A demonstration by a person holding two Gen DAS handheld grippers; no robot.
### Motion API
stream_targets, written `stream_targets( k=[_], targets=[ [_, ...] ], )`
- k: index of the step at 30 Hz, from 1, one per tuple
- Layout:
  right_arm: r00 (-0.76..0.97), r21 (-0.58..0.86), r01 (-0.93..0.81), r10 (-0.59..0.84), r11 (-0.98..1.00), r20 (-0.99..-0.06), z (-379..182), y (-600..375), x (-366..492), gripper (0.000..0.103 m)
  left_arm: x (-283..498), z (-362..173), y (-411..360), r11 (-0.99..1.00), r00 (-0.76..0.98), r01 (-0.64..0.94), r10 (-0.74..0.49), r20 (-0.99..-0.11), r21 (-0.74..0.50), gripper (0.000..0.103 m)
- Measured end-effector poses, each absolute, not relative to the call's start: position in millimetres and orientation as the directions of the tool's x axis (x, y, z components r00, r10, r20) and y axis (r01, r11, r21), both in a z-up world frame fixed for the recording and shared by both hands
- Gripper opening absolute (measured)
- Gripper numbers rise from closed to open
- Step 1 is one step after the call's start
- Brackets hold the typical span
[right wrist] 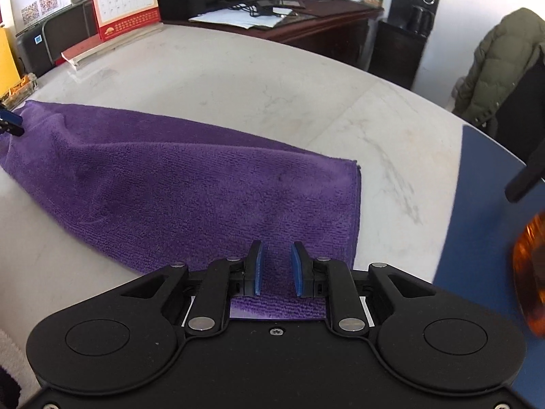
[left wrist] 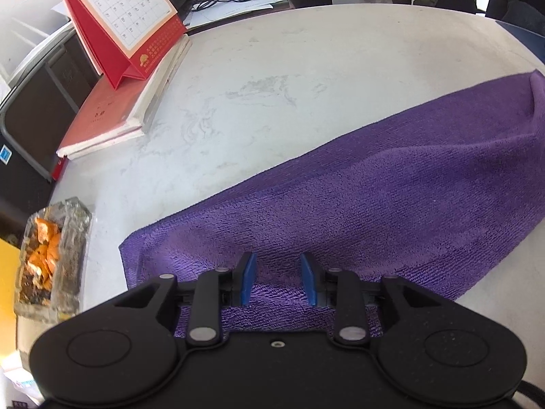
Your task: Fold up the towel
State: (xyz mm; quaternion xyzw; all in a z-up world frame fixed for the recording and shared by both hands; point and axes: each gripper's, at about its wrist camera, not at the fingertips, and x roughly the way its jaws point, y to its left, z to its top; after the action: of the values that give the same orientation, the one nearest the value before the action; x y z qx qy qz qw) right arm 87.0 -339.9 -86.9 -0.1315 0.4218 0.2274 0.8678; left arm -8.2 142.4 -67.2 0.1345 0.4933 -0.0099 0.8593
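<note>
A purple towel [left wrist: 374,204] lies folded into a long band across the white marble table [left wrist: 306,68]. My left gripper [left wrist: 277,274] hovers over its near left end. Its blue pads stand apart with only flat towel showing in the gap. In the right wrist view the same towel [right wrist: 170,187] stretches away to the left. My right gripper [right wrist: 276,266] is over its near right corner, pads apart and nothing pinched between them. A fingertip [right wrist: 10,121] of the left gripper shows at the towel's far left end.
A red desk calendar [left wrist: 119,17] stands on a red book [left wrist: 109,112] at the table's back left. A glass ashtray [left wrist: 47,255] with orange peel sits at the left edge. A blue mat [right wrist: 483,221] and a blurred orange object [right wrist: 531,272] lie to the right.
</note>
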Motion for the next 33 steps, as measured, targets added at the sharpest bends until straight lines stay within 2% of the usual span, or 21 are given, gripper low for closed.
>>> stream_targets(
  k=[8,14,22,29,33],
  targets=[
    [0.508,-0.023,-0.43,0.22,0.903,-0.833,-86.0,-352.1,13.5,0.017,-54.2,-67.5,133.7,0.968,0.52,0.167,0.076,-0.851,0.188,0.028],
    [0.489,-0.03,-0.382,0.174,0.924,-0.855,-84.5,-353.7,-17.9,0.017,-74.6,-67.0,138.7,0.987,0.529,0.109,0.043,-0.848,0.118,0.029],
    [0.454,-0.059,-0.392,0.137,0.918,-0.88,-81.5,-346.1,-8.8,0.017,-68.2,-36.9,190.3,0.991,0.618,-0.03,0.124,-0.776,0.134,0.028],
    [0.42,-0.064,-0.396,0.119,0.916,-0.9,-81.6,-342.3,-1.6,0.018,-38.0,-54.0,223.2,0.99,0.585,0.045,0.082,-0.807,0.133,0.028],
    [0.407,-0.065,-0.381,0.104,0.922,-0.908,-81.7,-342.4,1.2,0.023,-36.4,-59.6,226.9,0.986,0.564,0.1,0.053,-0.824,0.132,0.028]
  ],
)
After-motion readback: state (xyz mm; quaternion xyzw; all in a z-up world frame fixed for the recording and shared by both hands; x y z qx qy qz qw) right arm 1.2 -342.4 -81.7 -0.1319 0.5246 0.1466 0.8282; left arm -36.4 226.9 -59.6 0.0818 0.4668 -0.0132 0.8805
